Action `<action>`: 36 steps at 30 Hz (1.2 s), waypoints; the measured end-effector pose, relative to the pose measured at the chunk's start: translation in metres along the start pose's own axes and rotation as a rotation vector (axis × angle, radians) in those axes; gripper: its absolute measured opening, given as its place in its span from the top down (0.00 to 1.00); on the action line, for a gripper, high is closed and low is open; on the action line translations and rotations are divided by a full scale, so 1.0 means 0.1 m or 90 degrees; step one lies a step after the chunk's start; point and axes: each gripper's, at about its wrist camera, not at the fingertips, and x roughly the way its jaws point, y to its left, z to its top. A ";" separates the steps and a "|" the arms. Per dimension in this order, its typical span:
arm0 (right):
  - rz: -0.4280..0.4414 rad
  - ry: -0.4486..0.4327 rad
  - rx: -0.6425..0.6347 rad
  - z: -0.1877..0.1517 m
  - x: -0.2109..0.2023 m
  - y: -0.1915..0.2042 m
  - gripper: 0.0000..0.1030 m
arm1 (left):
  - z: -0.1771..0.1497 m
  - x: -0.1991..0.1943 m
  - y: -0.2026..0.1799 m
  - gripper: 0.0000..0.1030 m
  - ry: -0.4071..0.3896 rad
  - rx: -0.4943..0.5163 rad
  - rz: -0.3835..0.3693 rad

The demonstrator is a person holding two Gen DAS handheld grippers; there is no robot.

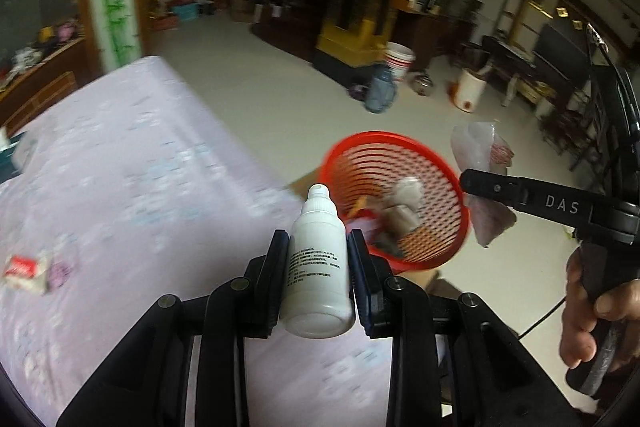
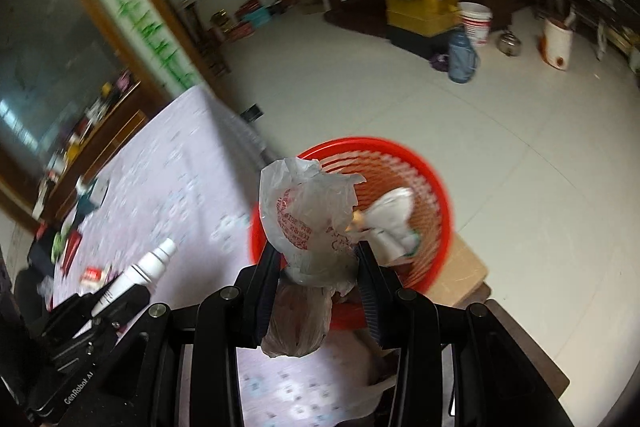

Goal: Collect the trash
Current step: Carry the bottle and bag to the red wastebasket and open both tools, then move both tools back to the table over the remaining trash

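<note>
The scene is being viewed closely from each tool, looking forward and down over the desk (image 1: 120, 167) edge; the red mesh basket (image 1: 440, 163) (image 2: 432, 179) is being shared by both views.

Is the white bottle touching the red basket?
Apart. The right wrist view shows the white bottle, held in the left gripper, out over the tablecloth, with bare cloth between it and the red basket.

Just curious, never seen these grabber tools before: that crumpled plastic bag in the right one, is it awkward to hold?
Probably light and floppy: the plastic bag bunches and sags on both sides of the right gripper, which is shut on it. The thin, crinkled film looks slippery, so it might slide out. It should drop softly into the red basket.
</note>
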 end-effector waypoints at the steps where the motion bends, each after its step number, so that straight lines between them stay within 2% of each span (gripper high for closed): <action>1: -0.002 0.000 0.006 0.03 0.00 -0.07 0.60 | 0.06 0.09 -0.08 0.72 0.004 0.005 -0.009; 8: -0.008 0.009 0.036 0.18 0.11 -0.38 0.60 | 0.37 0.67 -0.43 0.72 0.028 0.017 -0.046; 9: -0.008 0.011 0.037 0.19 0.14 -0.39 0.60 | 0.41 0.76 -0.47 0.71 0.030 0.019 -0.046; 10: -0.008 0.012 0.039 0.22 0.17 -0.42 0.60 | 0.43 0.81 -0.49 0.65 0.033 0.017 -0.046; 11: -0.007 0.013 0.040 0.23 0.19 -0.44 0.60 | 0.47 0.85 -0.49 0.61 0.033 0.011 -0.047; 16: 0.005 0.023 0.042 0.33 0.35 -0.51 0.59 | 0.47 0.77 -0.43 0.57 0.025 -0.012 -0.022; 18: 0.001 0.029 0.031 0.36 0.43 -0.50 0.49 | 0.41 0.68 -0.35 0.57 0.023 -0.028 -0.010; 19: -0.008 0.032 0.026 0.35 0.45 -0.49 0.38 | 0.38 0.62 -0.30 0.57 0.024 -0.040 -0.002; 20: -0.027 0.036 0.019 0.35 0.49 -0.48 0.35 | 0.35 0.58 -0.26 0.57 0.023 -0.047 0.003; 22: -0.020 0.037 0.017 0.32 0.51 -0.45 0.35 | 0.26 0.43 -0.14 0.57 0.017 -0.066 0.023; 25: -0.017 0.036 -0.001 0.26 0.51 -0.30 0.35 | 0.12 0.23 0.05 0.57 0.010 -0.084 0.055; 29: 0.031 0.043 -0.015 0.06 0.43 0.07 0.35 | -0.10 -0.04 0.37 0.57 0.002 -0.117 0.078; 32: 0.060 0.052 -0.052 -0.20 0.35 0.51 0.35 | -0.32 -0.23 0.64 0.57 0.001 -0.141 0.084; 36: 0.115 0.099 -0.097 -0.60 0.31 1.17 0.36 | -0.65 -0.55 1.00 0.57 -0.002 -0.158 0.102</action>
